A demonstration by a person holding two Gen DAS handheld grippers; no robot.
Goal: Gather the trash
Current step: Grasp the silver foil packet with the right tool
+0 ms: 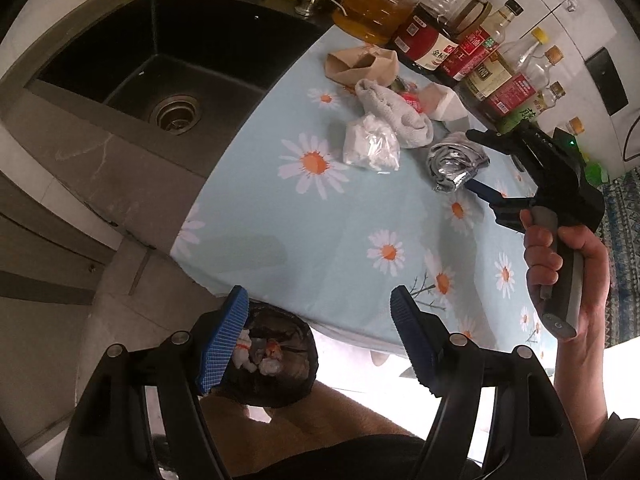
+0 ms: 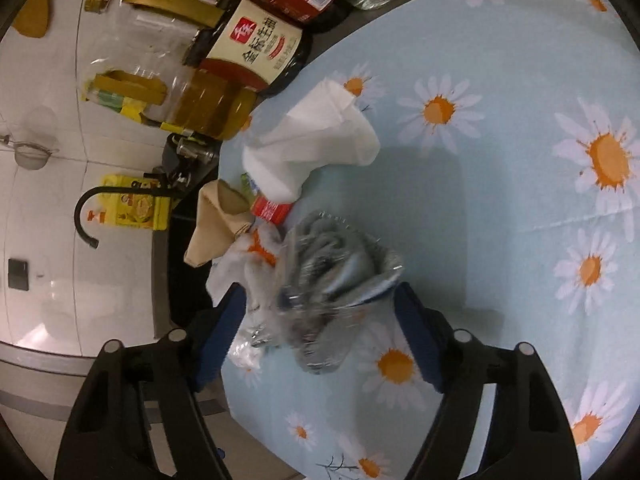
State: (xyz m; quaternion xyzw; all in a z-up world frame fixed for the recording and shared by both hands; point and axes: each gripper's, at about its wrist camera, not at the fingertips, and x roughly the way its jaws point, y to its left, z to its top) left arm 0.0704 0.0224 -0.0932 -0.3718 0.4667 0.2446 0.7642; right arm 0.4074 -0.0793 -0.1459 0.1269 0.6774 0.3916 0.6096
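Observation:
A crumpled ball of silver foil (image 2: 332, 276) lies on the daisy tablecloth (image 2: 500, 184) and fills the gap between my right gripper's (image 2: 320, 290) blue pads, which press on both its sides. In the left wrist view the right gripper (image 1: 476, 160) brackets the same foil (image 1: 452, 164). My left gripper (image 1: 320, 296) stands open with nothing in it, above a black trash bag (image 1: 296, 380) that holds white scraps. A white plastic bag (image 1: 372, 148), a grey cloth (image 1: 396, 112), brown paper (image 1: 360, 64), a red wrapper (image 1: 412, 100) and a white tissue (image 2: 316, 140) lie on the table.
A dark sink (image 1: 168, 60) adjoins the table on the left. Several oil and sauce bottles (image 1: 440, 40) line the table's far edge. A person's hand (image 1: 560, 264) holds the right gripper's handle. A black faucet (image 2: 86, 216) curves beside a yellow box.

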